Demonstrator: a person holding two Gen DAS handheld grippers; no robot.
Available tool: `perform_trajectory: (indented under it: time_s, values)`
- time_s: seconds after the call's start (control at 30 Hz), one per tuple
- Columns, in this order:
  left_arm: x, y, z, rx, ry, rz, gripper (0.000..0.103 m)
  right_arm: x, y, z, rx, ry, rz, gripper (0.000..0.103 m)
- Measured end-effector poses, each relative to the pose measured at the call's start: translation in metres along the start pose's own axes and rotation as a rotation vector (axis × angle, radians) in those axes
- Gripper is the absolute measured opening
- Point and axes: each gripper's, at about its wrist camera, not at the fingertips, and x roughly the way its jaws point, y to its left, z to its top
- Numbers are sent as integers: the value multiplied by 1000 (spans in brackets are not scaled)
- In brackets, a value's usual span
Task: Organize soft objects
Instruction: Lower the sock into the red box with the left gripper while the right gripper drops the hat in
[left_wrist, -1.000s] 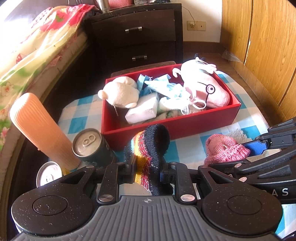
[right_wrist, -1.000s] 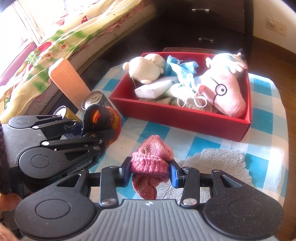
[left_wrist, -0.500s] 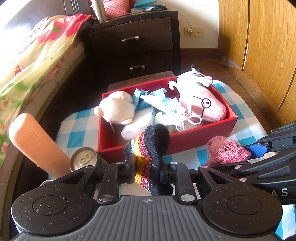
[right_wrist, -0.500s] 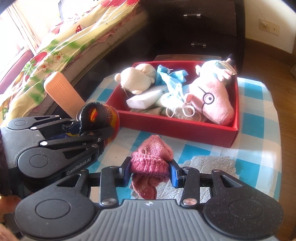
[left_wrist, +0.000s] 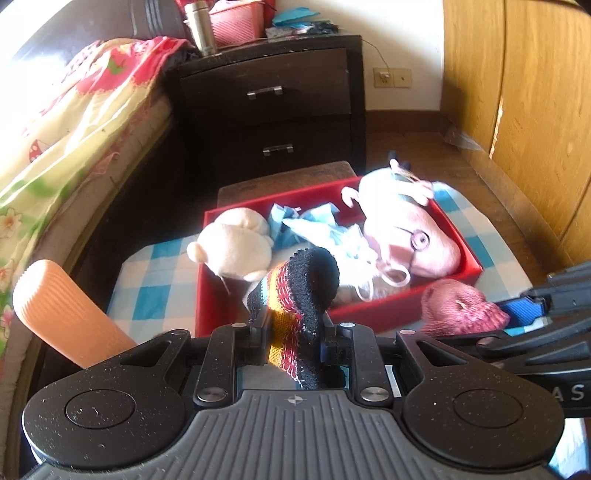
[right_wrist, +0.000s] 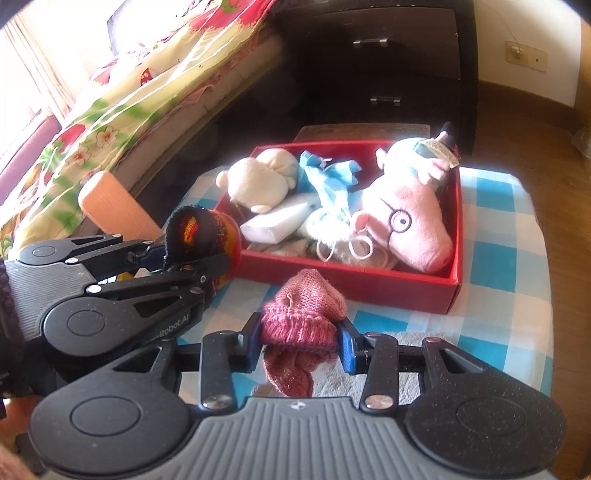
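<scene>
The red rectangular cardboard box (right_wrist: 354, 282) on the checkered table (right_wrist: 506, 236) lies with its long side across the view. The left tongs (left_wrist: 293, 341) are clamped on a striped black-and-orange knitted sock (left_wrist: 299, 295), standing upright; the right tongs (right_wrist: 301, 341) on a pink knitted sock (right_wrist: 303, 314), hanging down. Both seem light and floppy; mid-body grips suit.

- Dark wooden nightstand (left_wrist: 266, 92), two drawers, metal handles
- Floral yellow-and-red bedspread (left_wrist: 62, 122) on the bed, left
- Ribbed orange cylinder (left_wrist: 62, 317), tilted
- Pink plastic basket (left_wrist: 236, 26) and steel flask (left_wrist: 201, 27) atop nightstand
- Beige wall socket (left_wrist: 391, 77)
</scene>
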Motion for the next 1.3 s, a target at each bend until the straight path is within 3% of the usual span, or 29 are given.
perform_trajectory:
  time_s: [0.37, 0.63, 0.9, 1.03, 1.13, 1.3]
  values:
    - [22, 33, 33, -147, -5, -18, 22, 1, -22, 32, 55, -57, -43, 19]
    - [54, 33, 54, -168, 8, 4, 26, 14, -34, 77, 100, -153, -85, 19]
    - [83, 30, 62, -165, 37, 16, 42, 52, -36, 104, 130, -225, -77, 20]
    - [87, 29, 59, -151, 47, 25, 55, 69, -42, 106, 145, -228, -82, 27]
    - [85, 29, 57, -149, 49, 23, 58, 69, -45, 107, 155, -251, -81, 37]
    - [78, 23, 51, -110, 45, 35, 67, 56, -45, 108, 150, -265, -98, 37]
